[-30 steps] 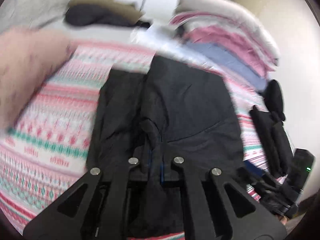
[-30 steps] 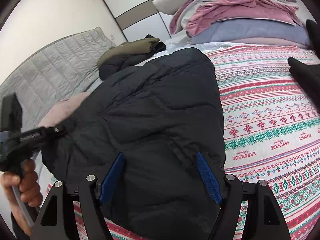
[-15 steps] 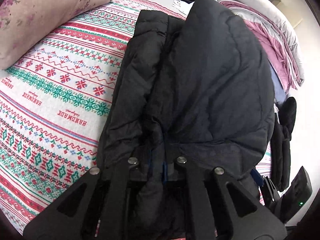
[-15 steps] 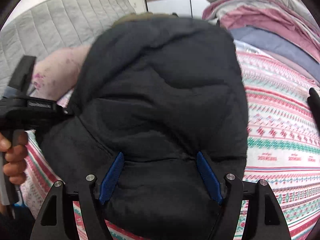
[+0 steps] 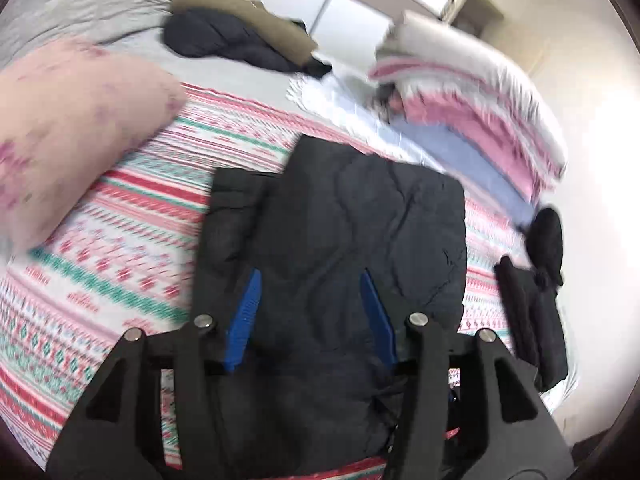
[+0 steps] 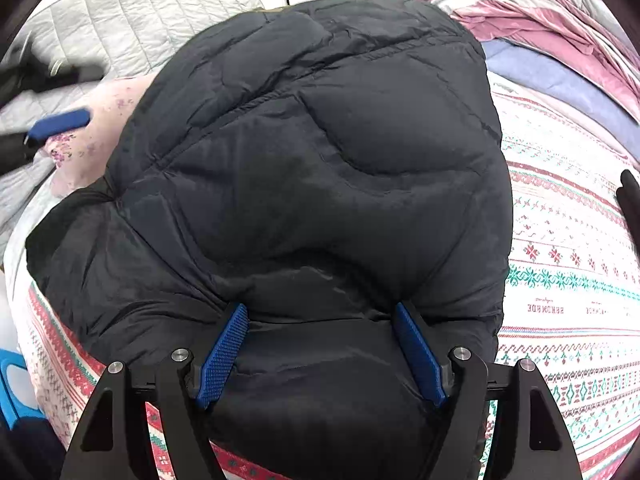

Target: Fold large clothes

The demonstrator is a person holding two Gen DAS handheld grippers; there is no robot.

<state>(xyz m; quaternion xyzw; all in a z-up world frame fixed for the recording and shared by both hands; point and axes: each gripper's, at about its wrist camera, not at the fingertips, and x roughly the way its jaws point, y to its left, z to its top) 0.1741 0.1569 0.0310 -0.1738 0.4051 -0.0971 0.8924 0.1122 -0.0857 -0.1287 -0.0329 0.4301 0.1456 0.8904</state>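
Observation:
A black puffer jacket (image 5: 340,232) lies folded on the patterned bedspread (image 5: 120,264). It fills most of the right wrist view (image 6: 320,160). My left gripper (image 5: 308,284) is open, raised above the jacket's near end, holding nothing. My right gripper (image 6: 320,320) is open, its blue pads (image 6: 224,344) on either side of the jacket's near edge, low over it. The left gripper's blue pad also shows at the far left of the right wrist view (image 6: 60,124).
A pink floral pillow (image 5: 68,132) lies at the left. A dark and olive garment pile (image 5: 240,36) sits at the back. Stacked pink, blue and white bedding (image 5: 480,120) is at the back right. Folded black clothes (image 5: 536,288) lie at the right bed edge.
My left gripper has let go of the jacket, opened and lifted back. The jacket's lifted part has come down onto the bed. My right gripper stays open.

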